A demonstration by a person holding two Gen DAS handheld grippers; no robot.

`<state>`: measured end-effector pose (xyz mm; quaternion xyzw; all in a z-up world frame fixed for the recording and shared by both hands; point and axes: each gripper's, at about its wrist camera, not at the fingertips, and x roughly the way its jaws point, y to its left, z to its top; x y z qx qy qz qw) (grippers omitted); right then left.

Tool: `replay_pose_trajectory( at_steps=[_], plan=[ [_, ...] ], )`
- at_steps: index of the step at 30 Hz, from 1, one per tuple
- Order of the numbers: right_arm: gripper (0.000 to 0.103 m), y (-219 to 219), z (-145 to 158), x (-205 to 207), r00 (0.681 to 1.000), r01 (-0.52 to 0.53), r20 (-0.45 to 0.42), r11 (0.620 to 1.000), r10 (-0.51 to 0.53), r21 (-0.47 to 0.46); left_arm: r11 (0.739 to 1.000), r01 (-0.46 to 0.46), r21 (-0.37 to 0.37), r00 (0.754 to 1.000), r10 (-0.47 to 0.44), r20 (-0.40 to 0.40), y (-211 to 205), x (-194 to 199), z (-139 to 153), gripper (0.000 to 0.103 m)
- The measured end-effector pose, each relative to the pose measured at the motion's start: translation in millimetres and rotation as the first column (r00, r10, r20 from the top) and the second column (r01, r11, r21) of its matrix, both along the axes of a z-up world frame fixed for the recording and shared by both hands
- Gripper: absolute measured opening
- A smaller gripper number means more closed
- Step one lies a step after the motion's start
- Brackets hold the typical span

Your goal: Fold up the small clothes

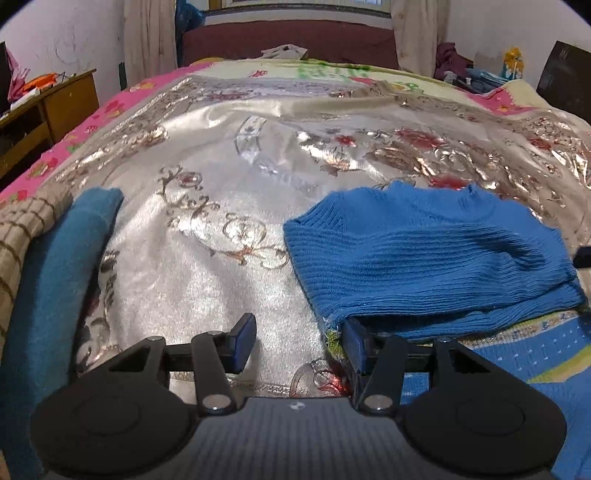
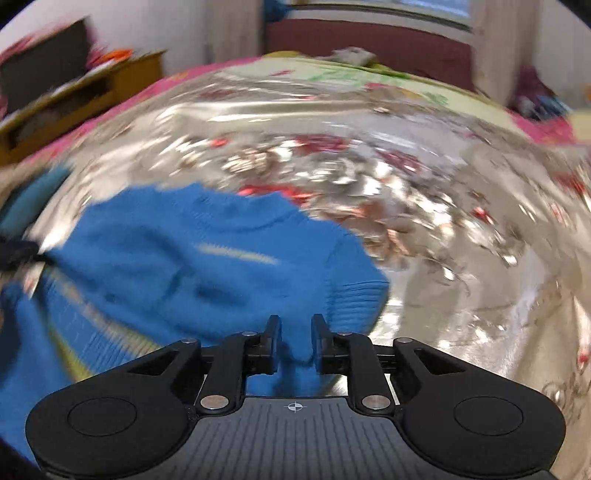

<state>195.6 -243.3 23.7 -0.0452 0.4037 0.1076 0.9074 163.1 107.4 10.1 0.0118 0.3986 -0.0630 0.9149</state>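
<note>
A home bedroom: a bed [image 1: 258, 206] with shiny floral cover, curtains [image 1: 147, 33], wooden desk [image 1: 55, 107].

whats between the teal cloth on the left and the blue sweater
Only bare shiny floral bedcover lies between the teal cloth and the blue sweater; the left wrist view shows it.

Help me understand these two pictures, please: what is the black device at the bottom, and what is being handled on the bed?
No robot here: a person holds a two-fingered tool in each hand, each carrying a wide-angle camera looking along its fingers. One picture comes from the left tool, whose fingers stand apart with only the silvery flowered bedspread between them; one finger touches the hem of a blue knitted sweater. The other, blurred, comes from the right tool; sweater cloth lies between its fingers, but whether they pinch it I cannot tell. A teal garment lies at the left.
</note>
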Motion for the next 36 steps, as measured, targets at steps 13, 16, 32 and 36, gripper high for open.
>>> replay_pose_trajectory(
  at_steps=[13, 16, 32, 36],
  plan=[
    [0.004, -23.0, -21.2, 24.9, 0.986, 0.144, -0.115, 0.961, -0.119, 0.236, 1.000, 0.021, -0.010, 1.000, -0.021, 0.021, -2.9, -2.2, 12.9, 0.056],
    [0.003, -26.5, -11.6, 11.7, 0.988, 0.142, -0.094, 0.959, -0.122, 0.246, 0.999, 0.032, -0.020, 0.999, -0.031, 0.029, -7.9, 1.7, 12.8, 0.057],
    [0.019, 9.3, 16.2, 7.1, 0.989, 0.095, 0.109, 0.993, -0.103, 0.076, 0.999, 0.039, -0.027, 0.999, -0.039, -0.013, -31.1, 32.3, -9.2, 0.057],
    [0.023, 43.1, 1.8, 18.7, 0.996, -0.057, 0.070, 0.998, 0.055, 0.019, 0.999, 0.030, -0.035, 0.999, -0.031, -0.019, -30.9, 35.6, -12.2, 0.057]
  ],
)
